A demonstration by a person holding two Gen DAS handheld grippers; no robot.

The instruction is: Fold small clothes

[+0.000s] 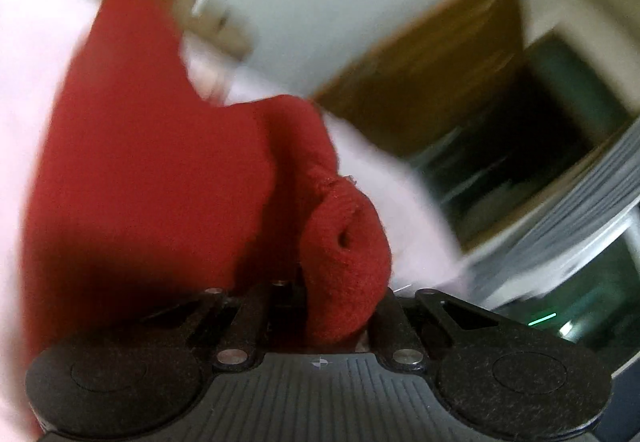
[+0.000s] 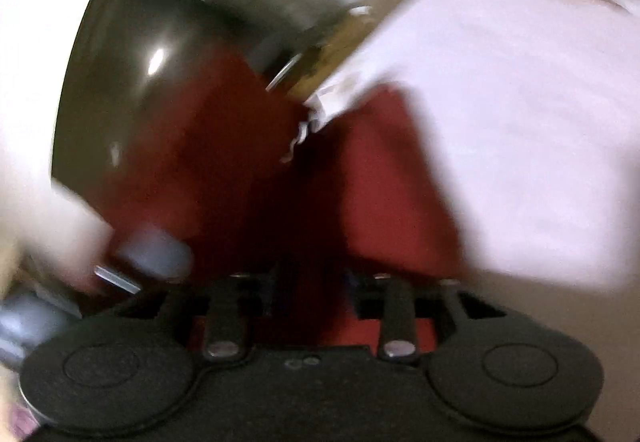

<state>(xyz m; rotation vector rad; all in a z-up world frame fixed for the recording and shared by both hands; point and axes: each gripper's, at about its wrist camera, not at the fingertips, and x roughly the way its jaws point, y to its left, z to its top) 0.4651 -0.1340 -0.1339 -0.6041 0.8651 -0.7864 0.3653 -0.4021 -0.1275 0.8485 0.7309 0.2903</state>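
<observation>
Both grippers sit in red cloth: your left gripper clamps a bunched end at twelve o'clock; right gripper grip unclear.

**Cloth at both grippers, over the sheet**

In the left wrist view the cloth fills the left and centre, lying on the sheet; a bunched end sits at bottom centre in the left gripper. A board stands at upper right, behind the sheet. In the right wrist view the cloth lies at centre above the right gripper, with the sheet at right.
</observation>
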